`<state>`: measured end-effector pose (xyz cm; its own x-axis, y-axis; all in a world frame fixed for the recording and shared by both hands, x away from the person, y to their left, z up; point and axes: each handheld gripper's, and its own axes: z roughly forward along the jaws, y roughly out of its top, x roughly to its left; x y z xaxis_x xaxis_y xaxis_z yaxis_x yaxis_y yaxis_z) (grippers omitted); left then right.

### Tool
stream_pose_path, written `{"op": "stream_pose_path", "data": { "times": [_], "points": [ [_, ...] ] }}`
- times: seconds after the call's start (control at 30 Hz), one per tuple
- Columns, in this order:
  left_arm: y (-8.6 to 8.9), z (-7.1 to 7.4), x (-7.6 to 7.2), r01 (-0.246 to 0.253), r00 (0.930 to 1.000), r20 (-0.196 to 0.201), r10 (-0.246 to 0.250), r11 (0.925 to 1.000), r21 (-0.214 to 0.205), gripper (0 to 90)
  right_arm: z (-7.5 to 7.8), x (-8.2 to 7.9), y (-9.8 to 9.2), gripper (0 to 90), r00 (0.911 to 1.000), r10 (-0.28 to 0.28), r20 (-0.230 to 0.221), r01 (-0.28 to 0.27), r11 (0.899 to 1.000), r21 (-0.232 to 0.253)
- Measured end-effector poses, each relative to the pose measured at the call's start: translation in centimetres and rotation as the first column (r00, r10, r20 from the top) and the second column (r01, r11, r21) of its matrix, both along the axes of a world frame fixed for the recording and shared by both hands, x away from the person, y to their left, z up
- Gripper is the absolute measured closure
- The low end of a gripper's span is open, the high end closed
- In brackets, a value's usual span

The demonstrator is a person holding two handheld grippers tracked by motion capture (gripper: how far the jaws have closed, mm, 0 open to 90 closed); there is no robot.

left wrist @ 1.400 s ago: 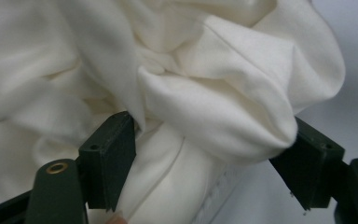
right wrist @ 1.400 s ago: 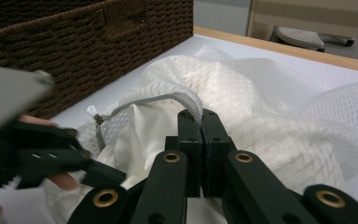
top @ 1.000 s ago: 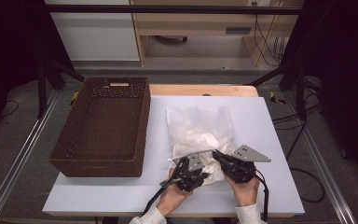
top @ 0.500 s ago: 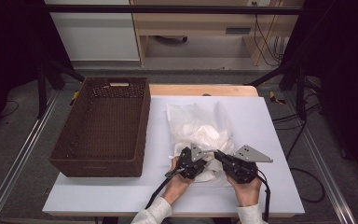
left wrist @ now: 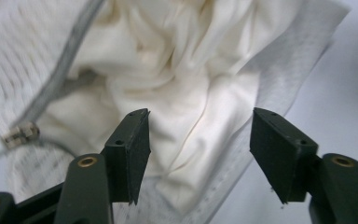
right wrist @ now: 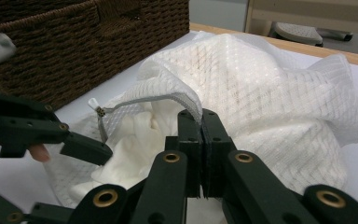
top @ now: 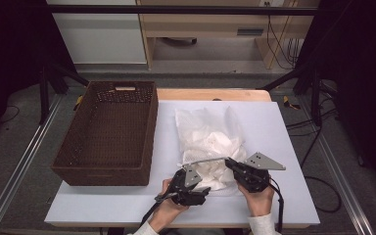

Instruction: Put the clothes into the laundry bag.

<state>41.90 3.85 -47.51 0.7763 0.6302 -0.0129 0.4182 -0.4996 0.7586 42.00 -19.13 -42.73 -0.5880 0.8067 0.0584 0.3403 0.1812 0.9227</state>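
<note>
We are handling one mesh laundry bag (top: 210,144), lower centre of the high view, holding one soft white garment (left wrist: 168,93): light, limp, best pinched at a fold. The right gripper (right wrist: 200,116) is clamping the zipper edge; the left gripper (left wrist: 198,140), jaws just opened, is framing the garment. One basket (top: 105,132) is sitting left.

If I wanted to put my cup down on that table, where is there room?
Bare white table lies right of the mesh bag, and along the near edge in front of the basket. It is crowded where both tools work at the bag's near end.
</note>
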Motion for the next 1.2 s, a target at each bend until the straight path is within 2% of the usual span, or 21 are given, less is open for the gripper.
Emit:
{"op": "stream_pose_path", "data": {
  "times": [0.03, 0.07, 0.1, 0.13, 0.2, 0.27, 0.37, 0.5, 0.63, 0.7, 0.73, 0.77, 0.87, 0.93, 0.97, 1.03, 1.1, 1.2],
  "points": [
    [-0.1, -0.5, 0.3, -0.017, 0.9998, -0.007, 0.017, 0.9999, 0.0, 43.7, 0.0, 0.0, 0.0, 88.9, 1.0, 0.0, 0.0, 0.0, 1.0, -0.001],
    [0.0, -0.6, 0.4, -0.019, 0.9998, 0.005, 0.019, 0.9998, -0.006, 49.7, 0.0, 0.0, 0.0, 88.9, 1.0, 0.002, 0.0, -0.002, 1.0, 0.0],
    [-0.1, -0.5, 0.4, -0.042, 0.9991, 0.011, 0.042, 0.9991, -0.005, 56.5, -0.1, 0.0, 0.0, 88.9, 1.0, 0.002, -0.001, -0.002, 1.0, 0.001],
    [-0.2, -0.3, 0.5, -0.053, 0.9986, 0.0, 0.053, 0.9986, 0.001, 64.3, -0.1, 0.0, 0.0, 88.9, 1.0, 0.003, -0.002, -0.003, 1.0, 0.002],
    [-0.6, 0.2, 0.7, -0.059, 0.9982, 0.007, 0.059, 0.998, 0.022, 72.3, -0.1, 0.1, -0.1, 88.9, 1.0, 0.006, -0.003, -0.005, 1.0, 0.003],
    [-1.0, 0.8, 1.0, -0.056, 0.9984, 0.006, 0.056, 0.9984, 0.011, 77.5, 0.0, 0.0, 0.0, 88.9, 1.0, 0.005, -0.002, -0.005, 1.0, 0.001],
    [-1.8, 1.1, 1.6, -0.044, 0.9988, 0.022, 0.044, 0.999, 0.01, 79.7, 0.0, 0.0, 0.1, 88.9, 1.0, 0.009, -0.002, -0.009, 1.0, 0.001],
    [-2.9, 0.9, 2.7, -0.039, 0.9982, 0.047, 0.038, 0.9992, 0.006, 79.9, 0.0, 0.1, 0.1, 89.0, 0.9999, 0.013, -0.005, -0.013, 1.0, 0.007],
    [-3.8, 0.6, 3.5, -0.058, 0.9939, 0.096, 0.056, 0.9979, 0.028, 80.1, 0.0, 0.0, 0.1, 89.1, 0.9997, 0.021, -0.012, -0.021, 1.0, 0.013],
    [-4.1, 0.4, 3.8, -0.088, 0.9897, 0.117, 0.083, 0.9956, 0.033, 80.1, 0.1, 0.0, 0.0, 89.1, 0.9998, 0.02, -0.011, -0.019, 1.0, 0.015],
    [-4.1, 0.1, 3.9, -0.108, 0.9843, 0.144, 0.102, 0.9936, 0.034, 80.1, 0.1, 0.0, 0.0, 89.1, 0.9997, 0.021, -0.009, -0.021, 1.0, 0.015],
    [-4.1, -0.1, 4.1, -0.127, 0.9805, 0.155, 0.122, 0.9915, 0.026, 80.0, 0.2, -0.1, -0.1, 89.1, 0.9997, 0.02, -0.01, -0.02, 1.0, 0.017],
    [-3.8, -0.4, 4.5, -0.143, 0.981, 0.13, 0.144, 0.9896, -0.016, 79.5, 0.2, -0.1, -0.2, 89.1, 0.9998, 0.017, -0.004, -0.017, 1.0, 0.016],
    [-3.7, -0.3, 4.2, -0.142, 0.98, 0.14, 0.142, 0.9899, -0.011, 77.7, 0.1, -0.1, -0.2, 89.1, 0.9999, 0.014, -0.008, -0.014, 1.0, 0.018],
    [-3.5, -0.2, 3.8, -0.142, 0.981, 0.132, 0.142, 0.9898, -0.008, 75.2, 0.1, 0.0, -0.2, 89.1, 0.9999, 0.013, -0.011, -0.012, 1.0, 0.017],
    [-3.0, 0.2, 3.2, -0.136, 0.9843, 0.111, 0.137, 0.9906, -0.019, 65.5, 0.0, 0.0, -0.2, 89.0, 0.9999, 0.011, -0.011, -0.01, 1.0, 0.016],
    [-2.0, 0.7, 2.3, -0.104, 0.9884, 0.107, 0.107, 0.994, -0.034, 53.7, 0.0, 0.0, -0.3, 89.0, 0.9999, 0.008, -0.01, -0.008, 1.0, 0.017],
    [-0.3, 1.8, 1.0, -0.085, 0.9901, 0.108, 0.09, 0.9953, -0.046, 46.6, 0.0, 0.0, -0.3, 89.0, 0.9999, 0.007, -0.01, -0.007, 1.0, 0.015]
  ]
}}
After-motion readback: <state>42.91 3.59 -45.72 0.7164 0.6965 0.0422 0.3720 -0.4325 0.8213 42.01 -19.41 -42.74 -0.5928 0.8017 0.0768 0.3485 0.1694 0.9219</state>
